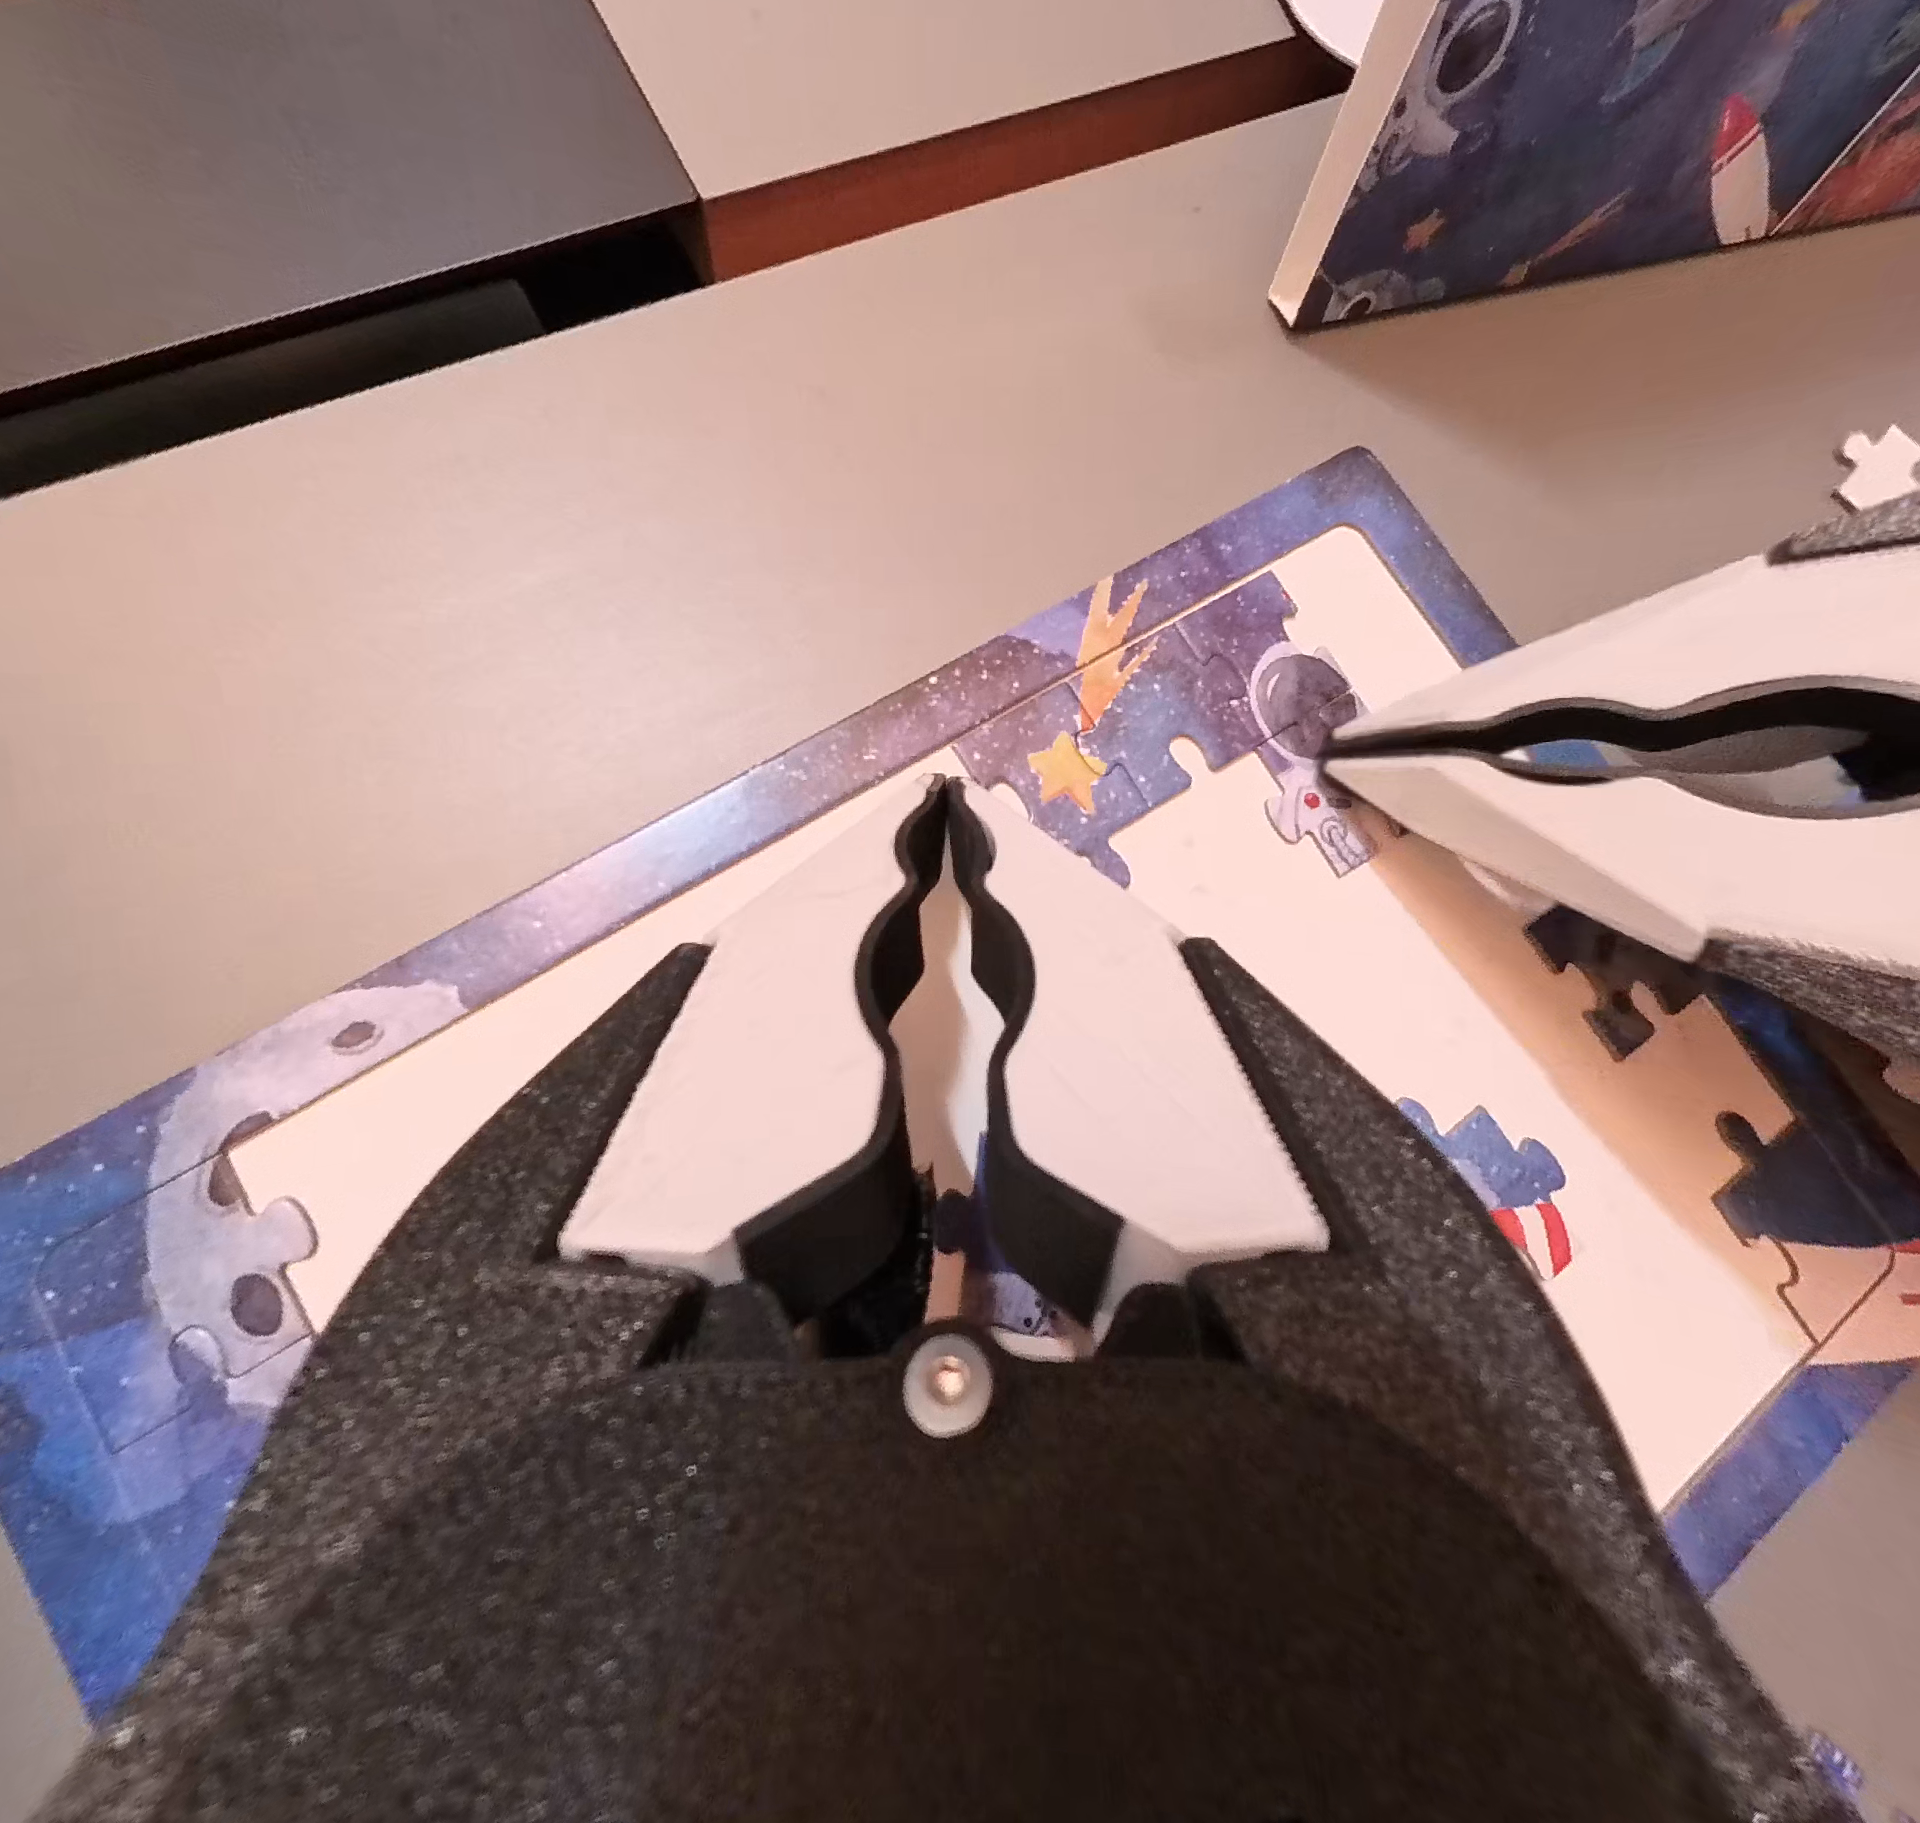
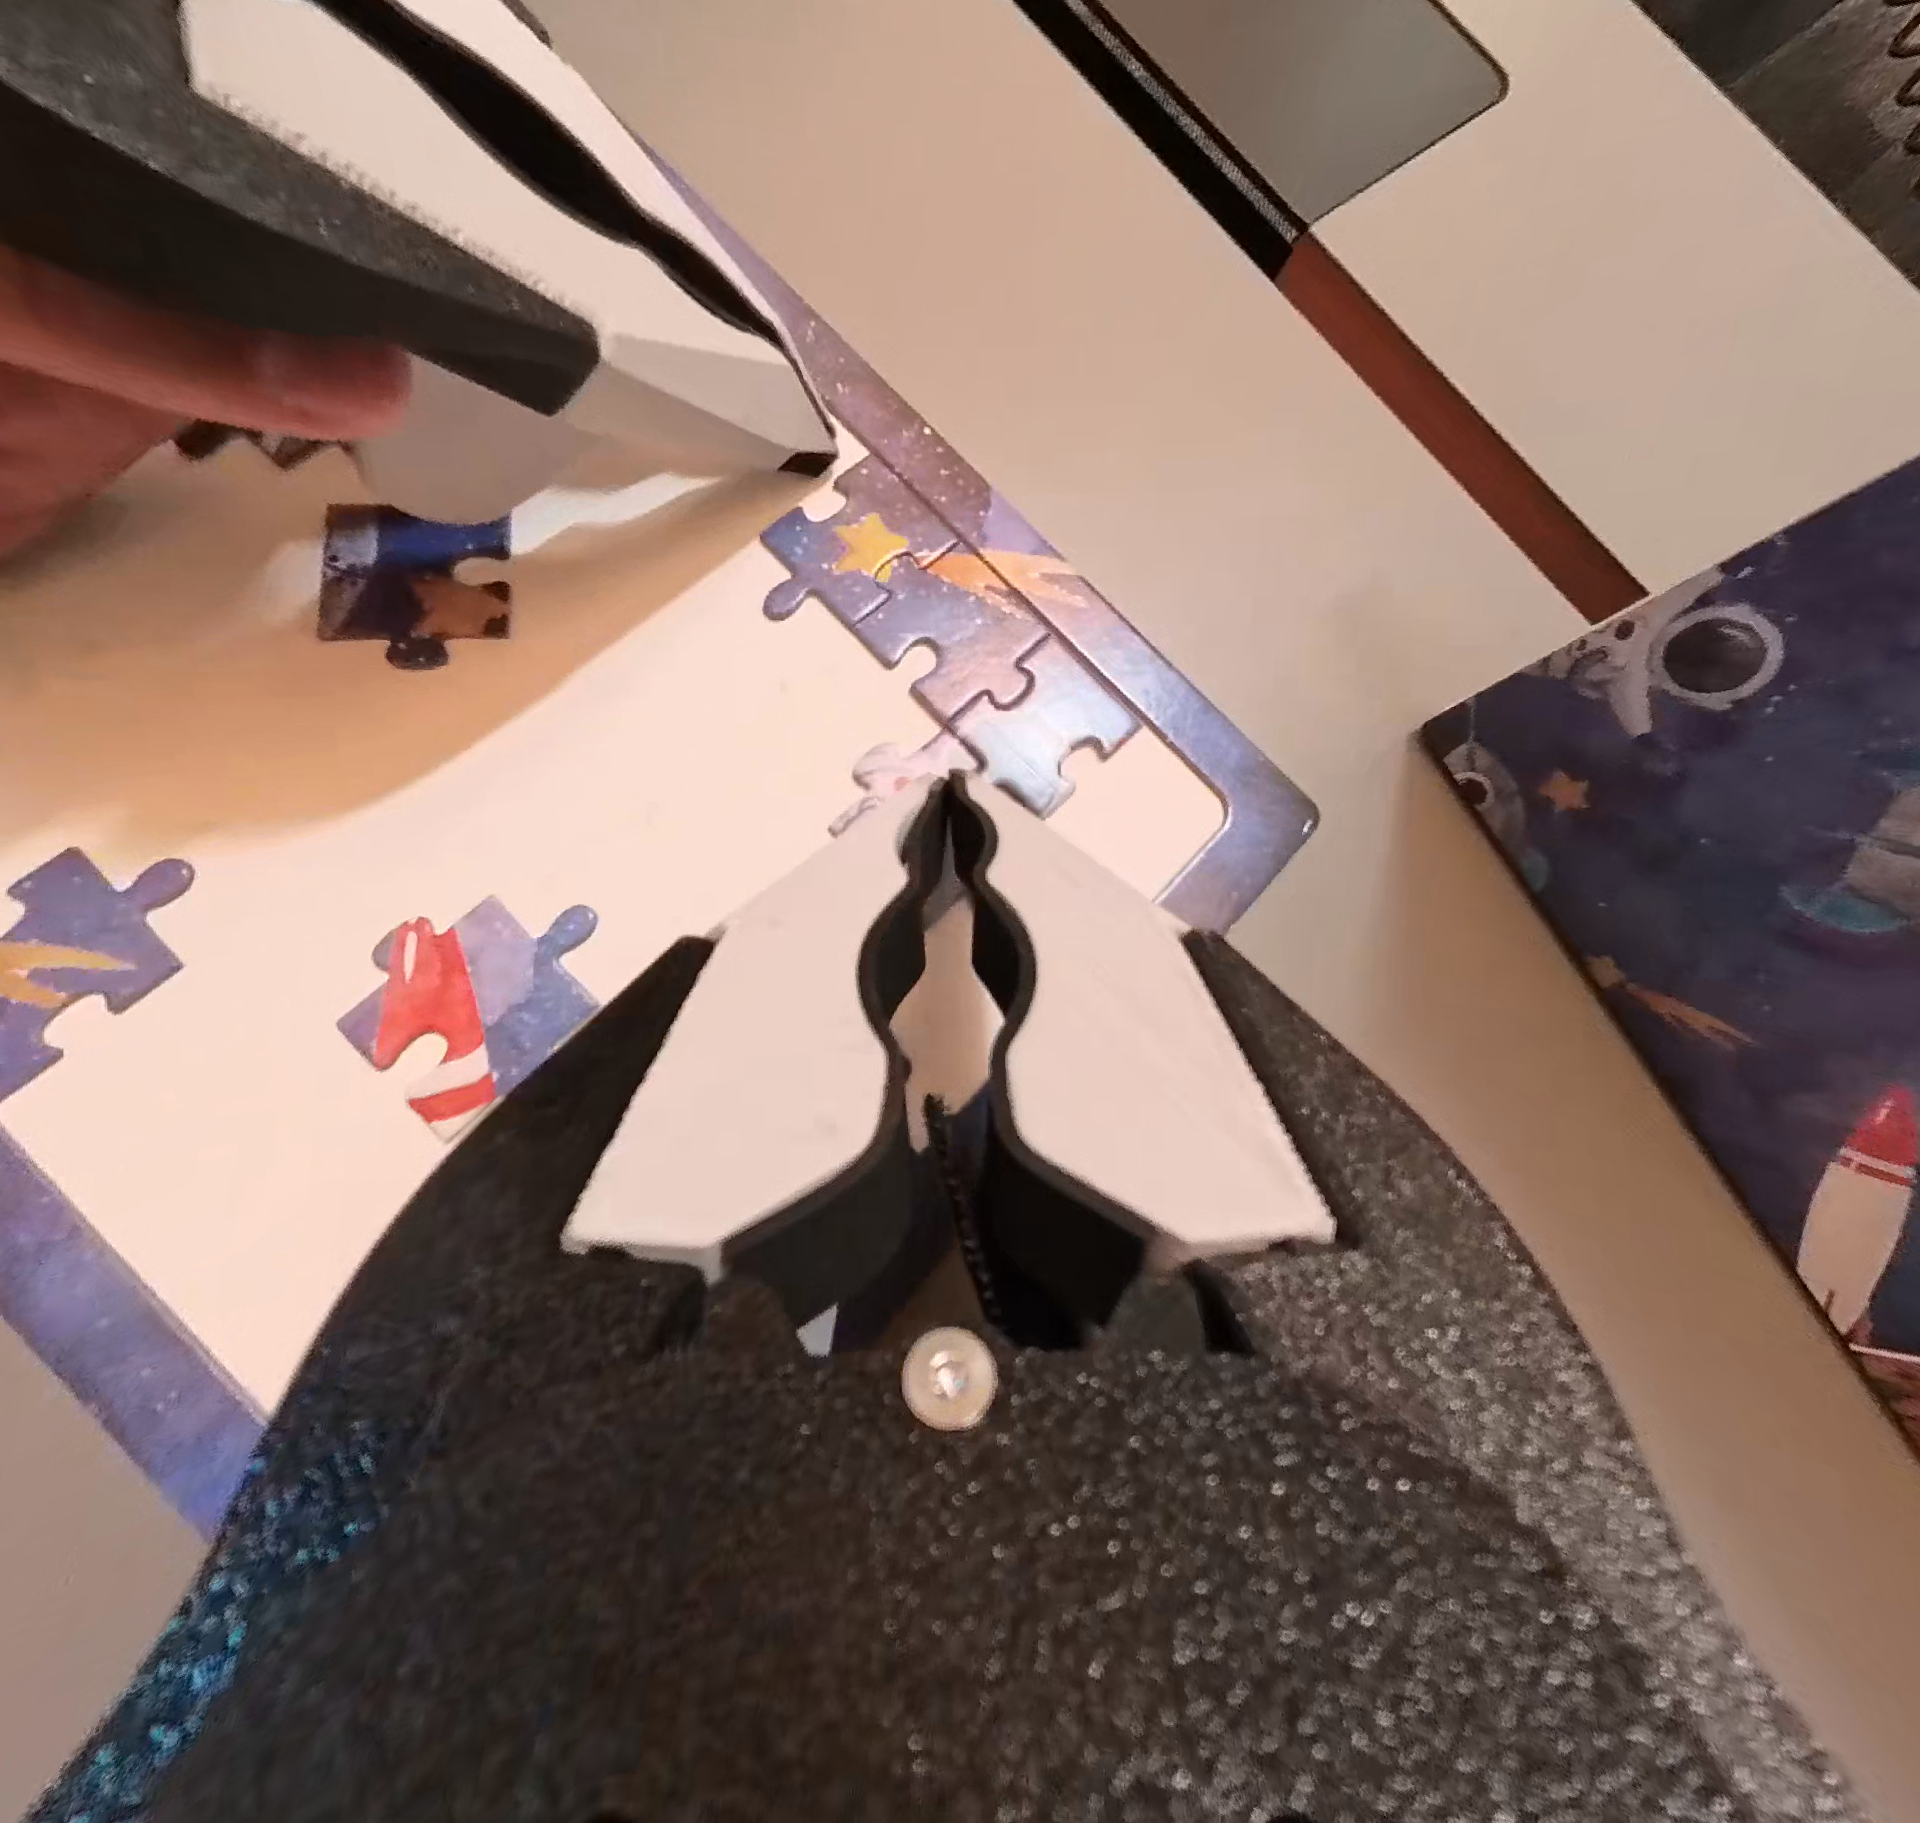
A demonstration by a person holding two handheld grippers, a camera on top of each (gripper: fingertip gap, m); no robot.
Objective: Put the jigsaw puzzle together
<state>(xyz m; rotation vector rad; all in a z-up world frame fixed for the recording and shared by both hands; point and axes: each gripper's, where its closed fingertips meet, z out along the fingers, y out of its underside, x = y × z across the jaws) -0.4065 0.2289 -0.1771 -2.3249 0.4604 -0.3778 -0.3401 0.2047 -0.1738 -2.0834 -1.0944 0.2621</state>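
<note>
The puzzle tray (image 1: 644, 869) has a blue starry border and a white bed; it also shows in the right wrist view (image 2: 1174, 703). Joined star and comet pieces (image 1: 1122, 724) lie along its far edge (image 2: 966, 620). An astronaut piece (image 1: 1304, 724) adjoins them. My left gripper (image 1: 945, 786) is shut and empty, tips down at the tray's far border. My right gripper (image 2: 951, 786) is shut, its tips resting on the astronaut piece (image 2: 894, 771). Loose in the tray lie a rocket piece (image 2: 447, 1015), a dark blue piece (image 2: 416, 578) and a comet piece (image 2: 73, 952).
The puzzle box (image 1: 1621, 111) stands at the far right, close to the tray (image 2: 1714, 890). A white face-down piece (image 1: 1881, 469) lies beside it. A dark flat panel (image 1: 312, 111) sits past a brown table edge. A hand (image 2: 156, 371) holds the left gripper. Across from one pair of fingers to the other is roughly 8 cm. The dark blue piece (image 2: 416, 578) lies around 8 cm away from my left fingertips.
</note>
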